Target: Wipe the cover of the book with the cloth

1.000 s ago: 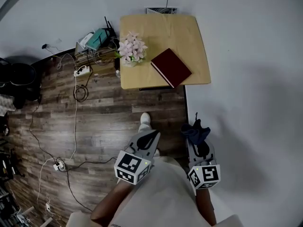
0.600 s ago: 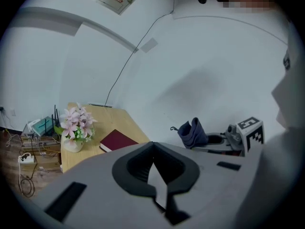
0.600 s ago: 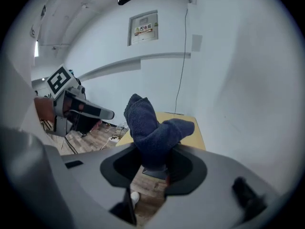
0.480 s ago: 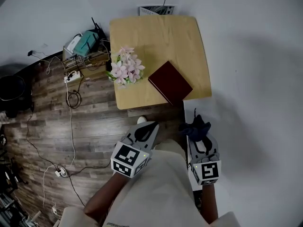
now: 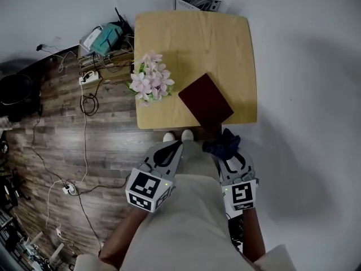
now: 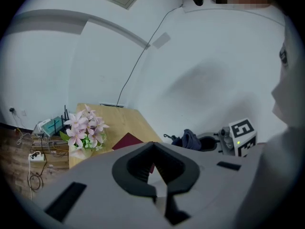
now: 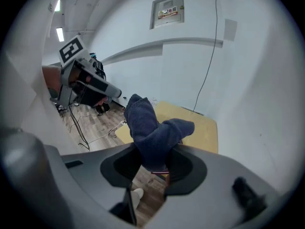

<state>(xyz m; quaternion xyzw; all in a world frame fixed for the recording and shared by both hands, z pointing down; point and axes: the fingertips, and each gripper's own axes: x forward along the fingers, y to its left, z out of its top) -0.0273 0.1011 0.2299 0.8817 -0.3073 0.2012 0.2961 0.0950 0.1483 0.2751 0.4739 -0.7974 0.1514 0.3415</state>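
A dark red book [image 5: 206, 101] lies flat at the front right of a light wooden table [image 5: 225, 44], turned at an angle; it also shows as the book [image 6: 125, 141] in the left gripper view. My right gripper [image 5: 224, 151] hangs just short of the table's front edge, shut on a bunched dark blue cloth [image 5: 222, 144]. In the right gripper view the cloth [image 7: 153, 130] sticks up from between the jaws of the right gripper [image 7: 155, 151]. My left gripper [image 5: 167, 153] [image 6: 153, 145] is beside it, shut and holding nothing.
A vase of pink flowers [image 5: 149, 83] stands on the table's left front, close to the book. Cables, a power strip [image 5: 89, 78] and boxes lie on the wood floor to the left. A white wall runs along the right. The person's shoes [image 5: 177, 135] stand by the table edge.
The person has stepped toward the table, so it looks nearer and both grippers now sit just below its front edge. The cloth stays in the right gripper's jaws.
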